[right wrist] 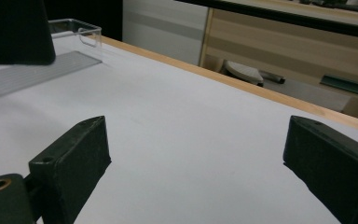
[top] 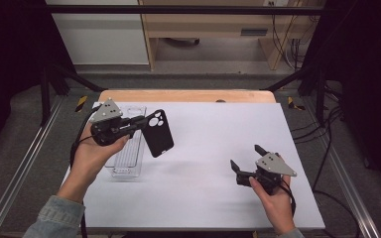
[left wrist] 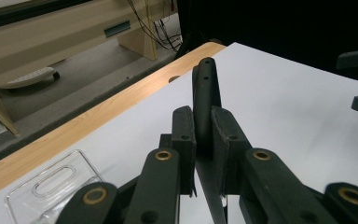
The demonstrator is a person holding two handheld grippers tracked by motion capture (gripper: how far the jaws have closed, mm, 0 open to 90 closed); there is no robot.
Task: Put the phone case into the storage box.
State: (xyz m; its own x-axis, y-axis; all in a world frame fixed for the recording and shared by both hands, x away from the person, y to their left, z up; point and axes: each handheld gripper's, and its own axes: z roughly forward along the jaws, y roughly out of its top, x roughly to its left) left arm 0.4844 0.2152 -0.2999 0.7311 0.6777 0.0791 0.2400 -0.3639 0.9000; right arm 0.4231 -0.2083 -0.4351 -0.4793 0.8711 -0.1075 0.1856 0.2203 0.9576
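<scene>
High view: the left claw (top: 140,121), left of centre in the frame, is clenched on a black phone case (top: 158,133), gripping it at its left edge. The case hangs tilted above the white worktop (top: 213,148), its camera cut-outs toward the top, just right of a clear tray (top: 126,156) that lies on the worktop under the hand. The right claw (top: 248,157) sits in the lower right of the frame, its jaws spread wide with nothing between them, well apart from the case.

Left gripper view: the two pads (left wrist: 184,135) press on the case (left wrist: 206,98) from both sides, seen edge-on at the middle of the frame and rising upright past the pads. A corner of the tray (left wrist: 51,186) with its slot handle shows at the lower left, on the worktop (left wrist: 284,102).

Right gripper view: the jaws stand at the lower left and lower right corners, released, with bare worktop (right wrist: 191,140) between them. A corner of the case (right wrist: 16,30) fills the upper left, in front of the tray (right wrist: 77,35).
</scene>
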